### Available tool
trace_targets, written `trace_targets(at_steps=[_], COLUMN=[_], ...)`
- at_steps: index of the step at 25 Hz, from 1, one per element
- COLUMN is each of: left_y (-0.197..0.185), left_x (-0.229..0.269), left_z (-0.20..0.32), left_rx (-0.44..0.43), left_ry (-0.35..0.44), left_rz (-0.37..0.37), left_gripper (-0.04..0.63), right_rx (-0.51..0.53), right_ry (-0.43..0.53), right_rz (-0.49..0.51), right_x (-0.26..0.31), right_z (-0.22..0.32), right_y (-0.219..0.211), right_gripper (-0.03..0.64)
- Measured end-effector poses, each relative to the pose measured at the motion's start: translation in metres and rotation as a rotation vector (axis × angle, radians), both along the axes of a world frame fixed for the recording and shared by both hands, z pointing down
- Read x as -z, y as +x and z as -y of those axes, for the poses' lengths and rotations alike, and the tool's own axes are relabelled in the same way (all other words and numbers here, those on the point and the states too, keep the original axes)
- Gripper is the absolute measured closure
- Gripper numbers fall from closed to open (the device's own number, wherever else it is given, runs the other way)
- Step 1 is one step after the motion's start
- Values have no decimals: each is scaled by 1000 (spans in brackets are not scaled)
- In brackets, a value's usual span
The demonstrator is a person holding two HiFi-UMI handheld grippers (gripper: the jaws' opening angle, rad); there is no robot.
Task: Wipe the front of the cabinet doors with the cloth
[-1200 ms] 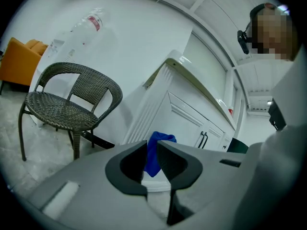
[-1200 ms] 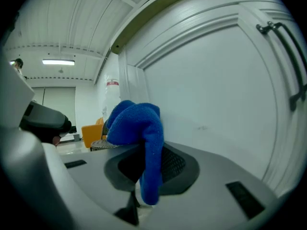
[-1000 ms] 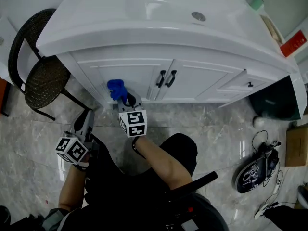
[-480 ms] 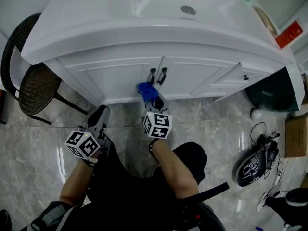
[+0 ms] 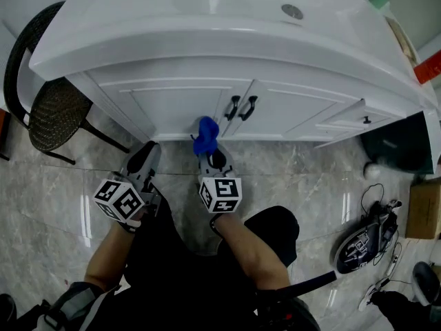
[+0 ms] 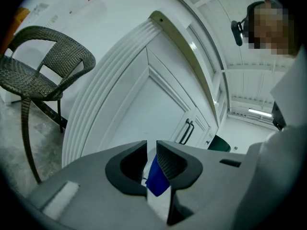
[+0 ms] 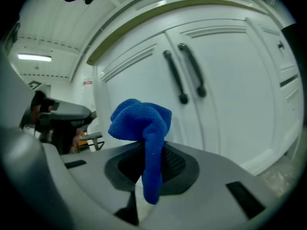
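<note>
A white vanity cabinet has two doors, the left door (image 5: 176,105) and the right door (image 5: 289,112), with black handles (image 5: 240,107) at the middle seam. My right gripper (image 5: 207,152) is shut on a bunched blue cloth (image 5: 205,135), which is held low against the left door, just left of the handles. In the right gripper view the cloth (image 7: 141,121) stands up out of the right gripper (image 7: 148,162), with the handles (image 7: 184,75) close behind it. My left gripper (image 5: 146,158) hangs to the left near the cabinet base. Its jaws are nearly together with nothing held (image 6: 151,159).
A black wicker chair (image 5: 48,109) stands left of the cabinet and also shows in the left gripper view (image 6: 43,56). A dark bin (image 5: 389,147) sits right of the cabinet. A helmet with cables (image 5: 362,243) and a cardboard box (image 5: 422,209) lie on the marble floor.
My right gripper has carried the cloth to the right along the left door, from its left part toward the handles. The left gripper has come slightly nearer the cabinet.
</note>
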State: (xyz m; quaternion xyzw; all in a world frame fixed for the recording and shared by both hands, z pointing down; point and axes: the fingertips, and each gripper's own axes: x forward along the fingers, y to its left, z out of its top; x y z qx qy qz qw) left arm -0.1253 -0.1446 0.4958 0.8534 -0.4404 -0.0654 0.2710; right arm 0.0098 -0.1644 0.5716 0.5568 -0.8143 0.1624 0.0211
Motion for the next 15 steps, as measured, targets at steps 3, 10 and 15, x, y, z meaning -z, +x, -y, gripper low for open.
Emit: trace_targets(at_steps=[3,10,15], left_y=[-19,-76,-104], left_x=[0,10,12], left_z=[-2,-24,-38], left_rx=[44,178,246], left_ry=[-2,-2,-6], left_rz=[6,52,94], left_gripper=[532,532,532], right_rx=[158,389,439], right_ry=[25,37,23], right_rz=[3,-41,-36], right_x=[0,-10,-18], right_z=[-6,3,18], right_y=[-60,-160,-200], right_gripper=[565,565,565])
